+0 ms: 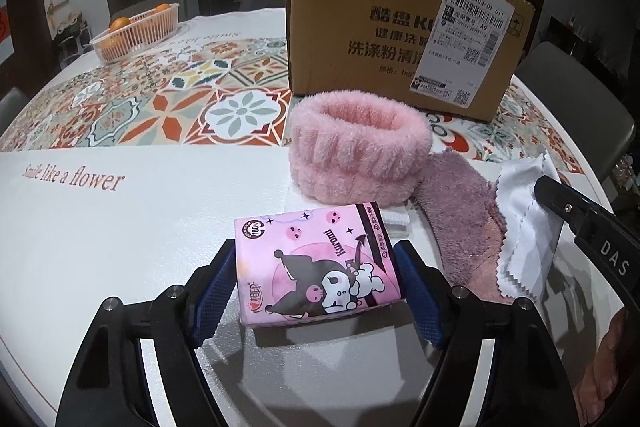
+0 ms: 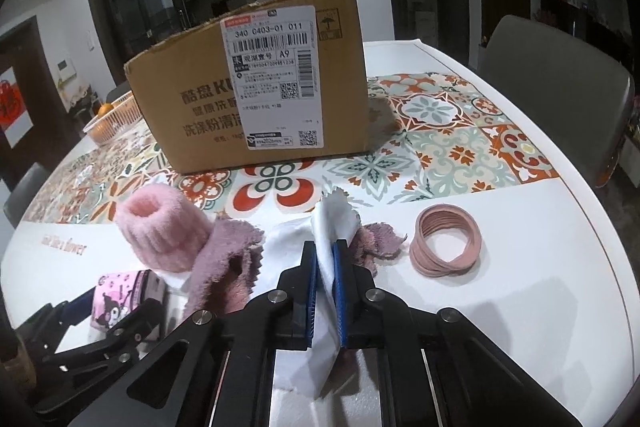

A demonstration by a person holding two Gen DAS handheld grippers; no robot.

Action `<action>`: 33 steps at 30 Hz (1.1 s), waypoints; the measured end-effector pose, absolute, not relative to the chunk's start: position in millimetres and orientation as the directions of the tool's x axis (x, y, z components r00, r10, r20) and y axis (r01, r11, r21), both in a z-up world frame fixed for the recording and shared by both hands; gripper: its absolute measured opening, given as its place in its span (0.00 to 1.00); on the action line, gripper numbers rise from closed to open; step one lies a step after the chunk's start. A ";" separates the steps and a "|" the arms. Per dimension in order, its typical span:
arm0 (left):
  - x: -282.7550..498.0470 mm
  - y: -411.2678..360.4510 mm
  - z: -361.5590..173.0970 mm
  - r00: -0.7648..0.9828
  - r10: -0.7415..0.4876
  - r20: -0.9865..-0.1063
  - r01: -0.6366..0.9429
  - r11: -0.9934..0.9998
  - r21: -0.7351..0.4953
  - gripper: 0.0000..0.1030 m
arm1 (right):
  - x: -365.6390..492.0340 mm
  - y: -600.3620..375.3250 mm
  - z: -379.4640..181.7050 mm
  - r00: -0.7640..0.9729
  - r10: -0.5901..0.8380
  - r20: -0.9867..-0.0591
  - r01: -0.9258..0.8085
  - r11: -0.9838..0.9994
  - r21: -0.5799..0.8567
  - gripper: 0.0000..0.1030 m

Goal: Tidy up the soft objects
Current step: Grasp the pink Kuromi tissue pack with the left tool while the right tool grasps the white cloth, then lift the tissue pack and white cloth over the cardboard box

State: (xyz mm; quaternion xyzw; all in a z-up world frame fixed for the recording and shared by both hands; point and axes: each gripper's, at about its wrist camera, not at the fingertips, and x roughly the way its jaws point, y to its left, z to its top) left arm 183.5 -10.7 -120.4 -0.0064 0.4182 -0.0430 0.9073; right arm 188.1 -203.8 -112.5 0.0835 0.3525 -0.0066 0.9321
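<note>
My left claw [image 1: 316,267] brackets the pink tissue pack [image 1: 316,263] — blue pads [image 1: 216,287] hard against both its sides, the pack sitting on the white tabletop [image 1: 120,247], cartoon print facing up. Whether it is truly squeezed or only touched I cannot tell. My right claw [image 2: 326,291] is clamped tight on the white cloth [image 2: 330,231], its zigzag edge standing up between the blue pads. Just beyond the pack, the mauve fleece cloth [image 1: 460,223] sprawls flat, and the fluffy pink band [image 1: 356,151] stands upright as a ring, touching the fleece. Off to the right of the white cloth, apart from the pile — a stack of thin pink hair ties [image 2: 446,239] lies on the bare white. Farther back the patterned tile print begins, and on it sits the cardboard box [image 1: 380,39], open at the top, shipping label facing me. Far left, near the tabletop's edge, a pale plastic basket [image 1: 136,35] holds oranges [image 1: 120,23]. Grey chairs [image 2: 560,87] ring the far side.
</note>
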 end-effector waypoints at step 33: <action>133.1 -5.2 -34.3 0.820 -0.102 -0.563 0.113 0.993 -0.015 0.75 | 132.2 -192.6 -41.3 0.853 0.073 -0.517 0.015 0.986 0.164 0.09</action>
